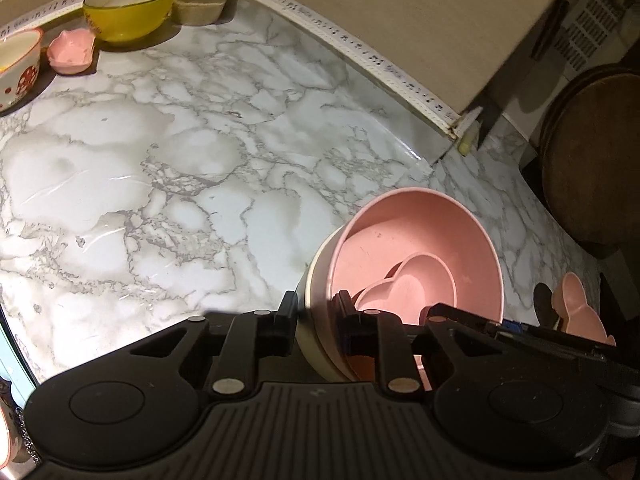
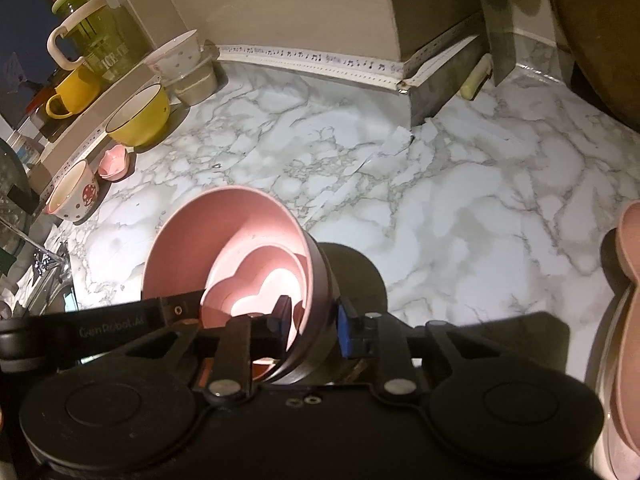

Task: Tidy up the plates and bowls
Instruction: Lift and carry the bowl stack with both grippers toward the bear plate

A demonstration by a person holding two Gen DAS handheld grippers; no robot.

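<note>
A large pink bowl point(image 1: 424, 240) nested in a cream bowl point(image 1: 316, 280) holds a small pink heart-shaped dish point(image 1: 400, 288). The stack is tilted above the marble counter point(image 1: 160, 160). My left gripper point(image 1: 316, 312) is shut on the stack's left rim. My right gripper point(image 2: 312, 312) is shut on the opposite rim of the pink bowl point(image 2: 224, 236), with the heart dish point(image 2: 256, 280) inside it. At the back left stand a yellow bowl point(image 1: 128, 8), a small pink flower dish point(image 1: 72, 52) and a mushroom-print bowl point(image 1: 16, 68).
A white spotted bowl point(image 2: 176, 56) sits on a lidded container point(image 2: 196, 84) by the wall. A yellow mug point(image 2: 72, 92) and green jug point(image 2: 88, 40) stand on a ledge. A pink shaped plate point(image 2: 628, 300) lies at right. A round wooden board point(image 1: 592, 152) leans at right.
</note>
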